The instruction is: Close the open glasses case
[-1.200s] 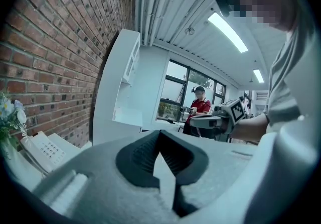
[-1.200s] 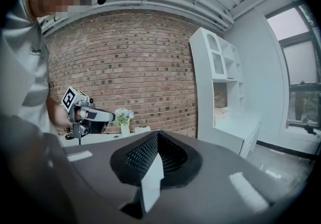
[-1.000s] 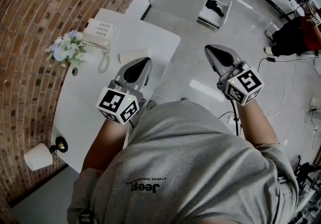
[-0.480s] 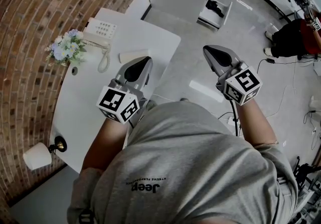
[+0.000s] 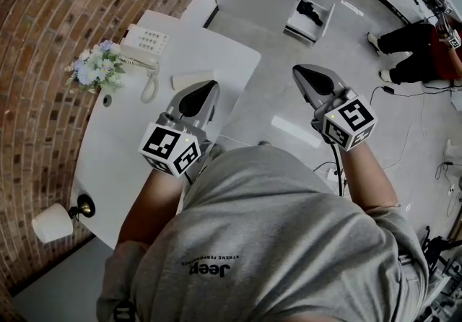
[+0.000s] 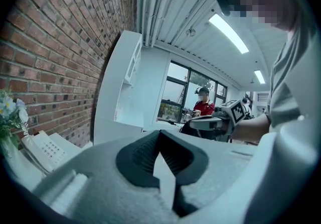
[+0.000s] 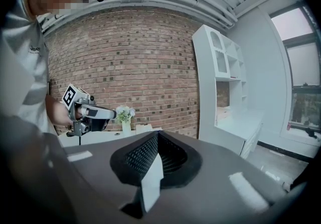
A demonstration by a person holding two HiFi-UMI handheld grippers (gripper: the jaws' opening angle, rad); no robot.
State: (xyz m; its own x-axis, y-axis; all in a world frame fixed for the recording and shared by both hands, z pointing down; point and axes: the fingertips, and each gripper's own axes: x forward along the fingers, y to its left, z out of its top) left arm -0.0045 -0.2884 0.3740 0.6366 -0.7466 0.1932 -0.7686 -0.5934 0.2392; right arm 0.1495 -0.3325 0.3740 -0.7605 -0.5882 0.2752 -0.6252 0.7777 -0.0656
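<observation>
Cream-toned glasses case (image 5: 192,81) on white bench (image 5: 123,162), just ahead of left tongs (image 5: 207,89); tips near it but apart. Cannot tell from overhead whether lid up or down: too small, too pale.

Left tongs shut, pads together, nothing between. Right tongs (image 5: 302,74) likewise shut and empty, off the bench edge over bare floor (image 5: 289,104), to the right of left tongs and well apart from the case. Both held near level, tipped slightly down.

Phone (image 5: 144,45) and flowers (image 5: 94,68) beyond and to the left of left tongs, apart from the case.

Fits two stages: poised short of a case with lid up, or backed off a case with lid down. Step in hand not settled by this. Judged: any lid work better suited to left tongs, the nearer pair, as a gentle downward press, not a grip.
</observation>
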